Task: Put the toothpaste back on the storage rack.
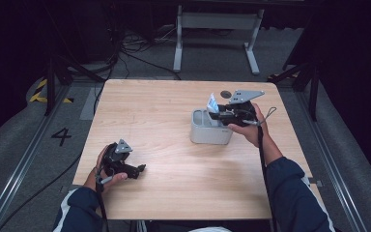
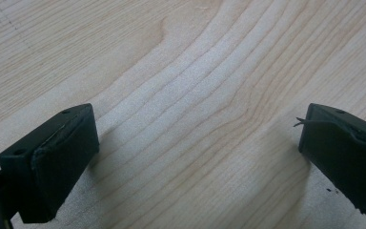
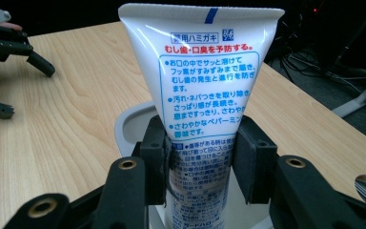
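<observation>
Right gripper view: right hand-held gripper (image 3: pixel 201 162) seen clamped on white toothpaste tube (image 3: pixel 202 71), pads pressed against both sides of tube's lower body. Tube held upright, crimped end up, lower end inside pale grey holder (image 3: pixel 131 124) on tabletop (image 3: pixel 66 119). High view: holder placed right of tabletop centre. Left hand-held gripper (image 2: pixel 198 148) rested low over bare tabletop near front left edge, jaws spread wide, nothing gripped between them.

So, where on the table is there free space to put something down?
The table is bare across its far left, from the left gripper up to the far edge, and along the near edge between the arms. It is crowded at the right, where the right gripper holds the tube over the grey holder.
</observation>
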Demonstrator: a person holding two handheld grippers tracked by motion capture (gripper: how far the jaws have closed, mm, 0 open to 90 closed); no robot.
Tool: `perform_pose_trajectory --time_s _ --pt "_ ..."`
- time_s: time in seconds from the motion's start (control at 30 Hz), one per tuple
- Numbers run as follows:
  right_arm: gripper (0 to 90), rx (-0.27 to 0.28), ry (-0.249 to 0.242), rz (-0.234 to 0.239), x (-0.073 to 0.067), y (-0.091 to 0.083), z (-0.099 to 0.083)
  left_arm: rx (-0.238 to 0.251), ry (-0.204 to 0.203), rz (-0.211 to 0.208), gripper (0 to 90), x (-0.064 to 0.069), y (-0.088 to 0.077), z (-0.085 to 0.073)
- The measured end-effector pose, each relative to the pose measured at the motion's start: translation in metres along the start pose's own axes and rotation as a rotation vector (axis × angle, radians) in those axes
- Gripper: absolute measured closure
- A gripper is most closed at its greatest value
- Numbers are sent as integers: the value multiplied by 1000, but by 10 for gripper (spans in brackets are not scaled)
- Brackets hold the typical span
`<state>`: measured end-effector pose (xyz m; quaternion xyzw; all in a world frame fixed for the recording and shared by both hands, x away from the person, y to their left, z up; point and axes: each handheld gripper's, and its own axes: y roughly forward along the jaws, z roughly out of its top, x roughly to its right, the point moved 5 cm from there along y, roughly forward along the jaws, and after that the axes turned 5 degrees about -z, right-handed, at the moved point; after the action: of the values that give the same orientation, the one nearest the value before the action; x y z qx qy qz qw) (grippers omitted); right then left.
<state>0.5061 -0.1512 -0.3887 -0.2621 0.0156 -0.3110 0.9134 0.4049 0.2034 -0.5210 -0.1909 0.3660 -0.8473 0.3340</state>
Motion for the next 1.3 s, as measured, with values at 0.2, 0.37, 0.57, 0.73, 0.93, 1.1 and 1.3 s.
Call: perform_pose_trajectory --time_s 0.2,0.37,0.57,0.73,0.93,1.1,1.3 --pt "616 -32 -16 -8 0 -1 -10 1 -3 -1 1 0 0 0" --pt "613 -54 -20 -17 2 -3 -16 0 0 0 1 0 0 0" --pt "605 -72 -32 -26 3 -6 -20 1 -3 -1 1 0 0 0" --pt "601 -76 -28 -20 3 -8 -21 1 -3 -1 1 0 0 0" --pt "586 -88 -42 -22 1 -9 -21 -1 -4 -1 1 0 0 0" --pt "563 -83 -27 -11 -2 -10 -21 0 0 0 1 0 0 0" --pt "533 -62 -27 -3 -7 -16 -17 1 -2 -1 1 0 0 0"
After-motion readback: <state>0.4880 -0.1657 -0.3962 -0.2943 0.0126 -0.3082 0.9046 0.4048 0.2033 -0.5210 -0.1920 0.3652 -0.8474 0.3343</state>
